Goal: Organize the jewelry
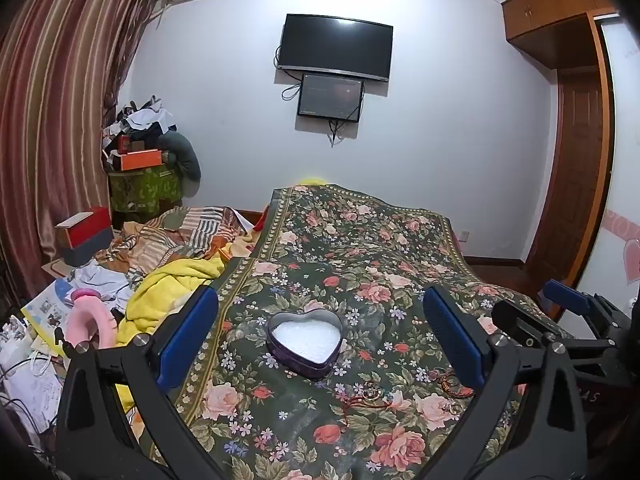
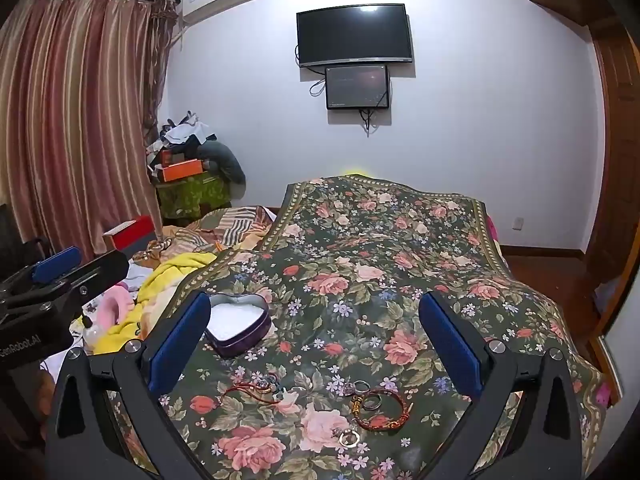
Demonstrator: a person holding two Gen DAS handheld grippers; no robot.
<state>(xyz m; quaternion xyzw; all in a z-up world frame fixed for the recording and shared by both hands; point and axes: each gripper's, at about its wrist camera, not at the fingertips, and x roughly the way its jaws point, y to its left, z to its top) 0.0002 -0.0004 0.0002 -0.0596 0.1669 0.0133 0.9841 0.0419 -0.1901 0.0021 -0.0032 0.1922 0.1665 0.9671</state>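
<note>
The left hand-held gripper (image 1: 320,344) hovers over the bed with its blue-padded fingers (image 1: 188,336) spread wide and nothing between them. The heart-shaped tin (image 1: 306,346), dark purple outside with a white lining, sits on the floral bedspread (image 1: 360,240) directly ahead, framed in the gap between the fingers and nearer the left one. Just nearer the camera than the tin, toward the right finger, lies a gold ring on a red cord (image 1: 374,394), and a second cluster of rings and cord (image 1: 450,386) lies close beside the right finger's pad.

The right hand-held gripper (image 2: 316,344) is likewise wide open and holds nothing. From this view the tin (image 2: 240,326) lies ahead and to the left, partly hidden behind the left blue finger (image 2: 180,344). The jewelry lies nearer the camera than the tin, between the fingers: a red corded piece with blue beads (image 2: 256,390) closest to the tin, a braided red-and-gold bracelet with silver rings (image 2: 378,406) further right of it, and a small gold ring (image 2: 348,438) nearest the camera. All of it rests on the bedspread, apart from the tin and untouched by either gripper.

Left of the tin, off the bedspread, a yellow blanket (image 2: 180,268) is bunched up.
</note>
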